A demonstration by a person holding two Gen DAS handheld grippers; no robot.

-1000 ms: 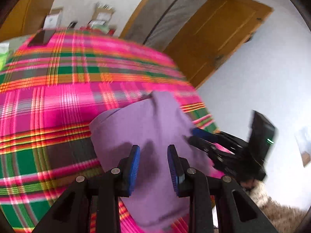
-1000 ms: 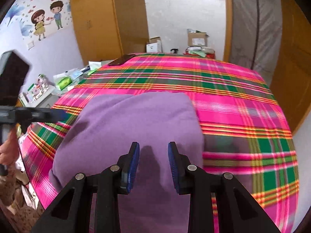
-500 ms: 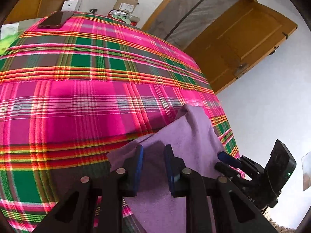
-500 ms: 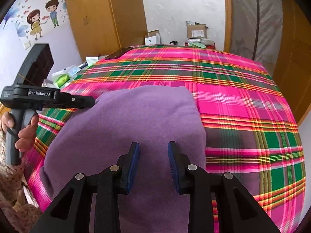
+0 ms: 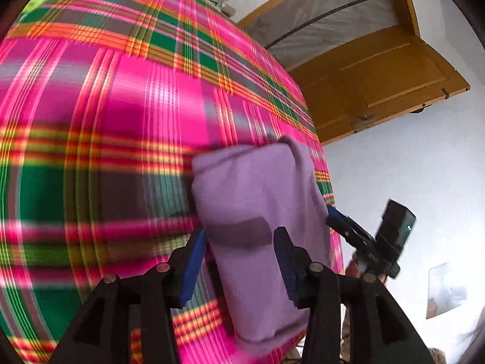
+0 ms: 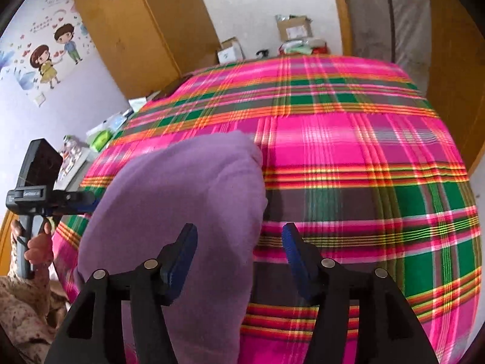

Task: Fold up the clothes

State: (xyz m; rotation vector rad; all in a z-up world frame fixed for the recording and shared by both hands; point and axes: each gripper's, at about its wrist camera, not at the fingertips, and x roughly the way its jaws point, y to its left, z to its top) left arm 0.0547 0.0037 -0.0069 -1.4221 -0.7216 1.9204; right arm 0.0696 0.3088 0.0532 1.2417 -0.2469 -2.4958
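Right wrist: both hand-held grippers [image 6: 239, 253] [image 5: 239, 262] wide; purple garment [image 6: 182, 200] on plaid bedspread [image 6: 363, 151]; wooden door [image 5: 379, 82] behind.

A bed under a pink-and-green plaid cover [image 6: 348, 151] fills the room; behind stand a tall wooden wardrobe [image 6: 136, 24], white walls (cartoon stickers [image 6: 51, 57]) and an open wooden door [image 5: 379, 85].

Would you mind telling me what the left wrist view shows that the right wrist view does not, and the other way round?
Only the left wrist view shows the open wooden door and the right gripper at the cloth's far edge. Only the right wrist view shows the cartoon wall sticker, the tall wooden cabinet and the left gripper held in a hand. Both show the purple cloth on the plaid bedspread, the cardboard boxes behind the bed, and open jaws over the cloth.
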